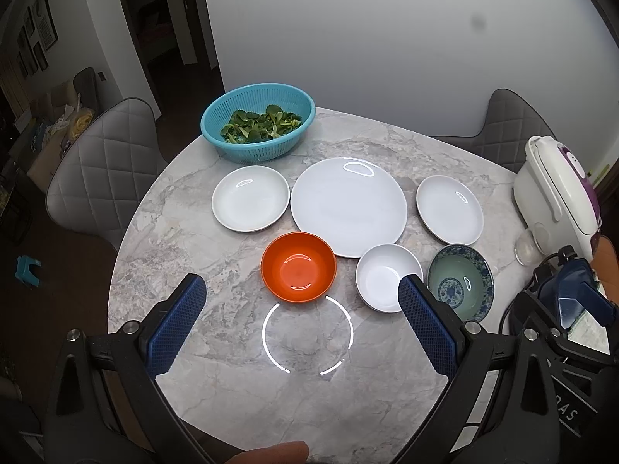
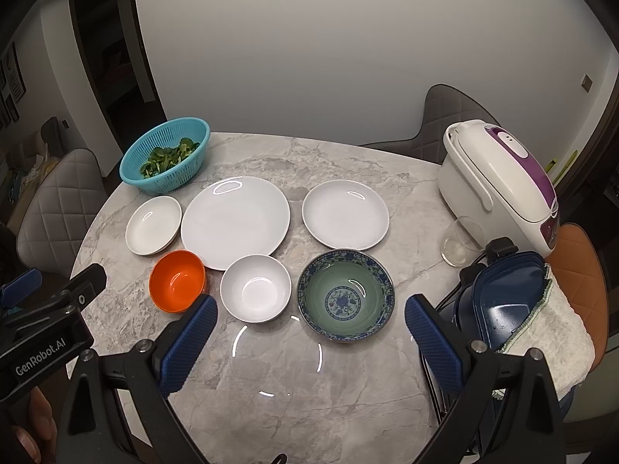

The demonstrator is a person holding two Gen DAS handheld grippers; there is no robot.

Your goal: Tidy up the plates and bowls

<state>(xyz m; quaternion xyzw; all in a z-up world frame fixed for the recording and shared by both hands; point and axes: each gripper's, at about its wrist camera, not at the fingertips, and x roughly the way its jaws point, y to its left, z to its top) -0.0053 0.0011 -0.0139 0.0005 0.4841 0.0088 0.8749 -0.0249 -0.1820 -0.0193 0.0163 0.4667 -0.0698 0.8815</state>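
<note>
A round marble table [image 1: 216, 232] holds the dishes. In the far row sit a small white plate [image 1: 250, 198] on the left, a big white plate [image 1: 348, 207] in the middle and another white plate [image 1: 450, 208] on the right. In the near row sit an orange bowl [image 1: 298, 266], a white bowl [image 1: 387, 276] and a blue patterned bowl [image 1: 460, 286], close side by side.

The left gripper [image 1: 301, 313] hangs just near the orange bowl, jaws wide apart and holding nothing. The right gripper [image 2: 311, 326] hangs near the patterned bowl, jaws wide apart too.

A blue basket [image 1: 257, 121] of green leaves sits far left. A white rice cooker [image 2: 499, 185] sits far right.
</note>
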